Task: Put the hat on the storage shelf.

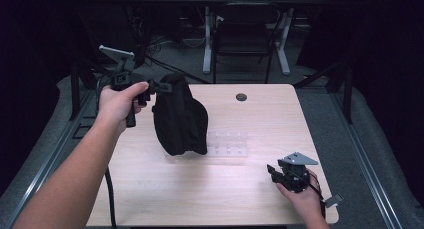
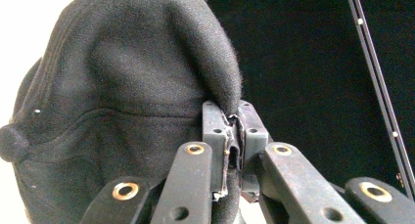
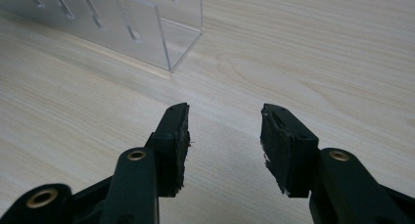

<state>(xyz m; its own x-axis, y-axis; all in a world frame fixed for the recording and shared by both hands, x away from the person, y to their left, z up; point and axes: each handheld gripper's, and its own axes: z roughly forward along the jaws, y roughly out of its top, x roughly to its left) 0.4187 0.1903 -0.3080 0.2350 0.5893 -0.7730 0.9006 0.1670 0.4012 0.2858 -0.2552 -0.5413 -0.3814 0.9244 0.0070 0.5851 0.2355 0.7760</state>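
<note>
My left hand point(image 1: 117, 103) is raised over the table's point(image 1: 200, 199) far-left corner, forearm running in from the bottom-left, with the left gripper point(image 1: 162, 86) pointing level toward the right. Its jaws are pinched together on a fold of the black cap point(image 1: 180, 119); in the left gripper view the fabric edge sits squeezed between the pads, with the cap point(image 2: 122, 101) bulging up to the left. The cap hangs from that grip, its lower edge at or just above the tabletop; I cannot tell which. Just beside it, to the right, stands a clear acrylic rack point(image 1: 228, 143). My right hand point(image 1: 302, 199) rests low near the table's near-right edge. The right gripper point(image 3: 224, 136) points toward the rack's corner point(image 3: 161, 33), jaws spread apart, holding nothing, bare wood between them.
</note>
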